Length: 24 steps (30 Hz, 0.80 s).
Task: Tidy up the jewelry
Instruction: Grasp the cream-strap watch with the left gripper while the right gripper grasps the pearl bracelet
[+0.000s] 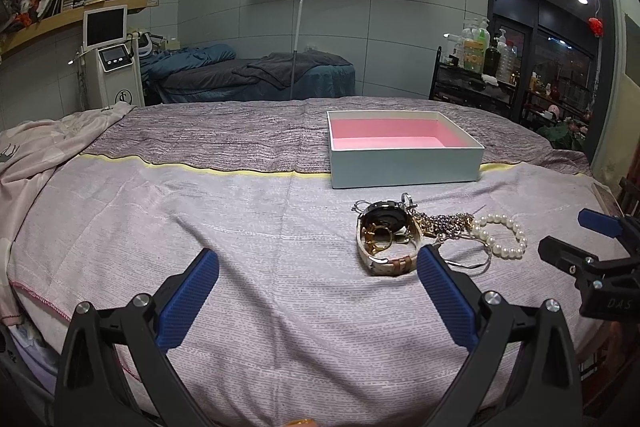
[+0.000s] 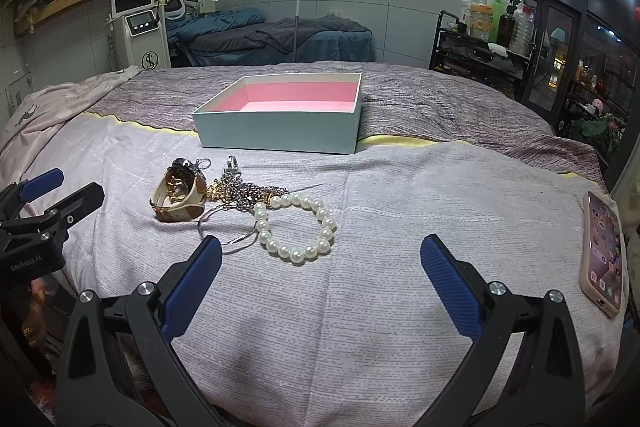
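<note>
A pile of jewelry lies on the bed in front of an open pale box with a pink lining (image 1: 404,163) (image 2: 280,131). It holds a watch with a cream strap (image 1: 386,235) (image 2: 182,197), a tangle of chains (image 1: 444,223) (image 2: 244,193), a thin silver hoop (image 2: 228,231) and a pearl bracelet (image 1: 505,235) (image 2: 297,229). My left gripper (image 1: 318,267) is open and empty, its right finger just short of the watch. My right gripper (image 2: 320,253) is open and empty, just short of the pearl bracelet. Each gripper shows in the other's view (image 1: 568,235) (image 2: 68,191).
A pink phone (image 2: 602,251) lies at the bed's right edge. A crumpled pink cloth (image 1: 36,147) covers the far left corner. Behind the bed are a treatment couch (image 1: 256,73), a floor lamp (image 1: 298,39), a machine with a screen (image 1: 110,55) and a cart of bottles (image 1: 480,67).
</note>
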Available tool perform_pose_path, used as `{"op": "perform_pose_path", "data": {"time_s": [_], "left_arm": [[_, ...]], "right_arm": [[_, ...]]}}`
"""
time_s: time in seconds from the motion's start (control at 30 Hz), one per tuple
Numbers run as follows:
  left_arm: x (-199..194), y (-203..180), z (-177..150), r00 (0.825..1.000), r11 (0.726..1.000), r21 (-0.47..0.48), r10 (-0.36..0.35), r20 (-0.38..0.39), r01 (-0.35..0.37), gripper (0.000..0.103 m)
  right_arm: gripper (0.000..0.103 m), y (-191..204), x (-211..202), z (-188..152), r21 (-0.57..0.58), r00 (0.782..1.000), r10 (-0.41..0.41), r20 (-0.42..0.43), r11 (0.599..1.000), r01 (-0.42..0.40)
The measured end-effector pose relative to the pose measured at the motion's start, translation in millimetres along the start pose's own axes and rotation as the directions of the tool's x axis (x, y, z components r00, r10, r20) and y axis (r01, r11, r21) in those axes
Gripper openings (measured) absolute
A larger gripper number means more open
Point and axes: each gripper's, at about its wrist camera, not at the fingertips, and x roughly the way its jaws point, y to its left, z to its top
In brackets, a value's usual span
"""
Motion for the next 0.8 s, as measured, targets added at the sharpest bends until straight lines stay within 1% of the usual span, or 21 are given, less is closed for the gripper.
{"op": "perform_pose_path", "data": {"time_s": [0.1,0.13,0.17,0.2,0.27,0.37,0.43,0.5,0.57,0.6,0.67,0.73,0.8], "left_arm": [[17.0,2.9,4.6,0.994,0.999,0.038,-0.035,-0.101,0.039,0.097],[19.5,3.7,6.3,0.994,0.998,0.052,-0.027,-0.106,0.033,0.097],[20.0,5.0,8.9,0.996,0.998,0.058,-0.011,-0.090,0.016,0.097],[20.6,6.0,12.2,0.997,0.998,0.057,-0.018,-0.079,0.023,0.097],[24.2,7.4,20.5,0.993,0.995,0.050,-0.078,-0.091,0.083,0.097],[36.7,3.4,29.7,0.987,0.992,0.065,-0.095,-0.129,0.104,0.097],[46.8,-0.9,31.9,0.980,0.989,0.082,-0.111,-0.163,0.125,0.096],[54.3,-4.8,32.8,0.973,0.983,0.084,-0.146,-0.180,0.163,0.089],[62.2,-5.7,33.4,0.962,0.979,0.070,-0.170,-0.215,0.189,0.073],[67.9,-6.7,33.9,0.957,0.979,0.069,-0.171,-0.236,0.192,0.070],[77.9,-8.6,33.7,0.945,0.978,0.071,-0.169,-0.281,0.196,0.055],[83.6,-9.4,32.3,0.932,0.975,0.062,-0.183,-0.313,0.212,0.049],[87.3,-7.8,29.8,0.922,0.973,0.054,-0.194,-0.336,0.225,0.045]], "right_arm": [[0.098,-8.3,7.7,9.2,0.012,1.000,0.019,-0.022,1.000,-0.019],[0.098,-10.0,10.9,12.2,0.014,0.999,0.019,-0.032,1.000,-0.018],[0.098,-11.4,14.2,14.8,0.012,0.999,0.018,-0.045,1.000,-0.018],[0.098,-12.4,18.2,17.8,0.010,0.998,0.011,-0.060,1.000,-0.011],[0.097,-14.7,26.3,23.0,0.013,0.996,0.010,-0.086,1.000,-0.009],[0.091,-17.5,38.8,28.5,0.021,0.992,0.020,-0.125,1.000,-0.018],[0.082,-17.5,46.2,31.0,0.012,0.989,0.017,-0.145,1.000,-0.016],[0.080,-17.6,50.7,33.1,0.004,0.988,0.016,-0.154,1.000,-0.016],[0.078,-18.0,53.2,34.9,0.002,0.988,0.014,-0.157,1.000,-0.014],[0.076,-18.4,54.4,35.8,0.002,0.987,0.016,-0.159,1.000,-0.016],[0.071,-18.0,57.6,36.8,-0.003,0.986,0.019,-0.168,1.000,-0.019],[0.066,-18.0,61.0,37.3,-0.009,0.984,0.019,-0.179,1.000,-0.021],[0.064,-18.5,62.6,37.1,-0.008,0.982,0.023,-0.186,1.000,-0.025]]}}
